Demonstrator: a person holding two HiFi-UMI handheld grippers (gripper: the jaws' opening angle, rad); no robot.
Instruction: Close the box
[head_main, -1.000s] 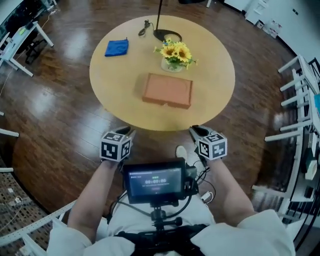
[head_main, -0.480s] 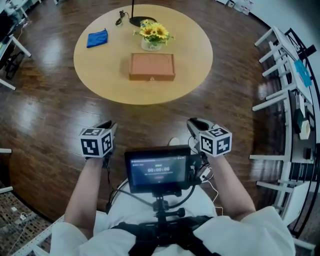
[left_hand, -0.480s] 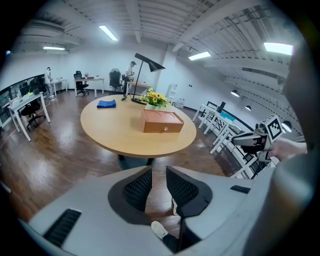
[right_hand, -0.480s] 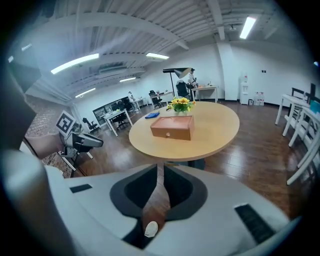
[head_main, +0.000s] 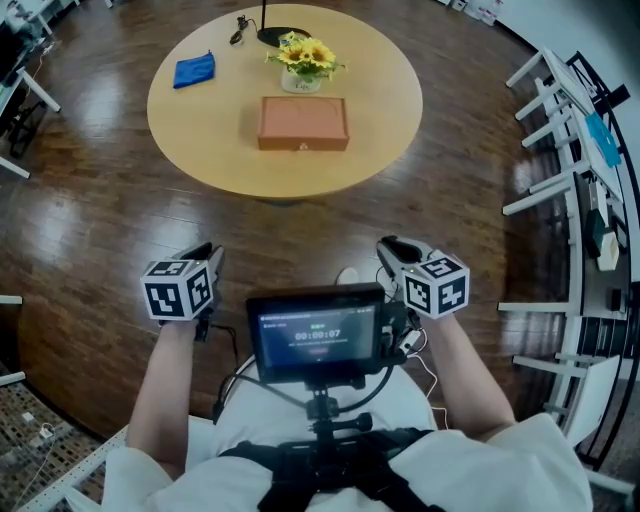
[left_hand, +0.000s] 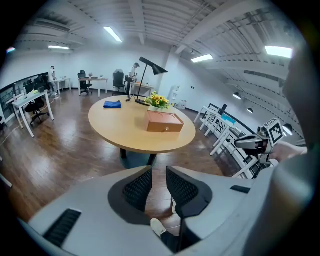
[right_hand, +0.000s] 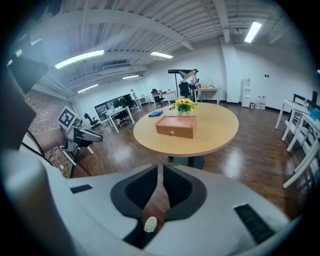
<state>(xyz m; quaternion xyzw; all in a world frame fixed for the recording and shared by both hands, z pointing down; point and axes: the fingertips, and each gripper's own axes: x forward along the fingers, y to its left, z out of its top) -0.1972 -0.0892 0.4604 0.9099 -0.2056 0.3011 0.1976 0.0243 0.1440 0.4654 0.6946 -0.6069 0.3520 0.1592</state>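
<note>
Wood floor (head_main: 90, 230) short of the round table (head_main: 200, 150): left gripper (head_main: 205, 258) hung empty, jaws a narrow slit apart, right gripper (head_main: 392, 248) empty, jaws together; at the table's middle the box (head_main: 303, 123) lay with lid down flat, apparently already closed, sunflowers (head_main: 305, 55) toward the table's far edge.

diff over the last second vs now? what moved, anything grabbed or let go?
The person backed away from the round wooden table: the left gripper and right gripper, earlier at its near edge, now hang over the floor short of it. Nothing was grabbed or released; both are empty. Unchanged: the brown wooden box sits closed mid-table, with the blue cloth, sunflower vase and black lamp behind it.
</note>
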